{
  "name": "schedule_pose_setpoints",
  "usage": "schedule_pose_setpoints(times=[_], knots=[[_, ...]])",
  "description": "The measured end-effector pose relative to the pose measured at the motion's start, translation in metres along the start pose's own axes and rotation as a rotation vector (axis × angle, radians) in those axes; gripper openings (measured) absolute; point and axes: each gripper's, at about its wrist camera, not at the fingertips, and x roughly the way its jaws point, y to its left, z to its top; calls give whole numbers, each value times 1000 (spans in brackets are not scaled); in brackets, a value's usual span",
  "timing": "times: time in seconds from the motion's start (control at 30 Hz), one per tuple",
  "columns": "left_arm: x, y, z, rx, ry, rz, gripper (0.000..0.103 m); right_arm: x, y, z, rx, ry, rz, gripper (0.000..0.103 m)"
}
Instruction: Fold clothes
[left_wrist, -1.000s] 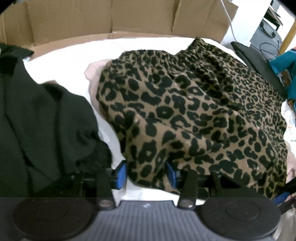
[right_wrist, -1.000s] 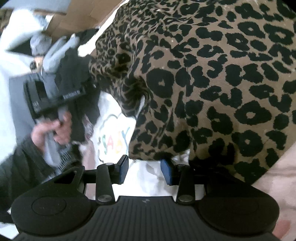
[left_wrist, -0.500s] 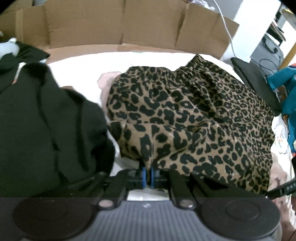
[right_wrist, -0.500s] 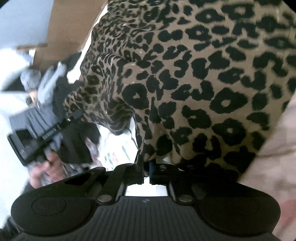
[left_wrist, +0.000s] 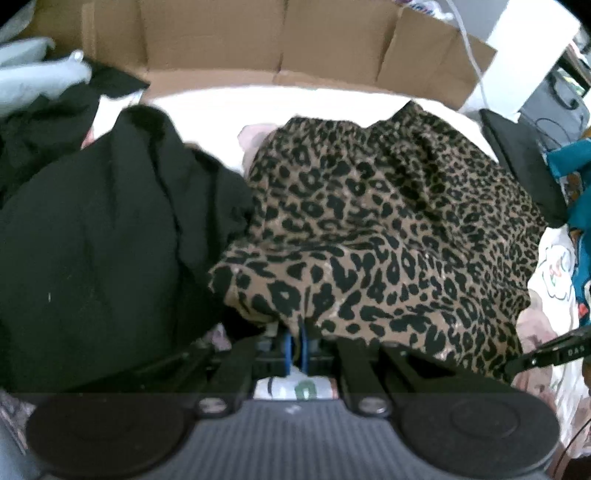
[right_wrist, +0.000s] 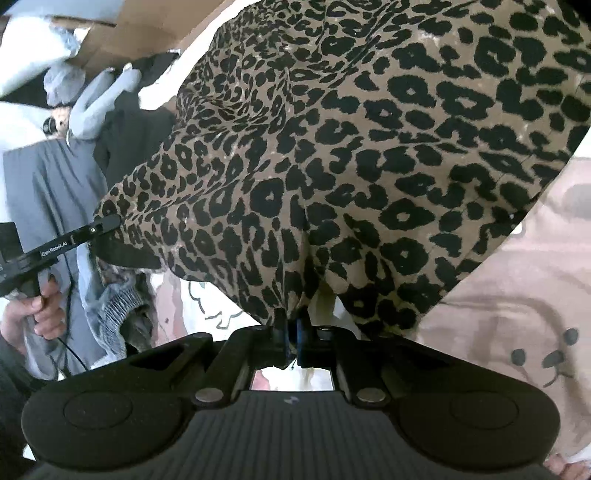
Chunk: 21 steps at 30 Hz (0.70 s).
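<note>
A leopard-print garment (left_wrist: 388, 229) lies spread over a white bed sheet, its gathered waistband at the far side. My left gripper (left_wrist: 294, 341) is shut on the garment's near left hem corner and holds it raised. My right gripper (right_wrist: 291, 326) is shut on another near hem corner of the same leopard-print garment (right_wrist: 369, 147), which hangs lifted and taut above the bedding. In the right wrist view the left gripper's finger (right_wrist: 85, 236) pinches the far corner, held by a hand (right_wrist: 40, 314).
A pile of black clothing (left_wrist: 99, 236) sits just left of the garment. Cardboard panels (left_wrist: 258, 40) stand behind the bed. A pink blanket with a bear face (right_wrist: 517, 295) lies to the right. Grey and pale blue clothes (right_wrist: 66, 192) lie at the left.
Both grippers went from open to shut on the garment's near hem. They have since lifted it and pulled back, so the fabric has risen off the sheet.
</note>
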Motion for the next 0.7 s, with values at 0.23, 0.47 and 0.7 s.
schedule_pose_setpoints(times=[0.23,0.47,0.7], knots=[[41,9,-19,-23,97,76,18,12,-11,0,-13,26,-126,1],[42,27,-26,-28,52,116,21,7,-11,1,-29,13,-147,2],[67,31,-31,21,63,113,37,10,-11,-3,-36,15,-149,2]])
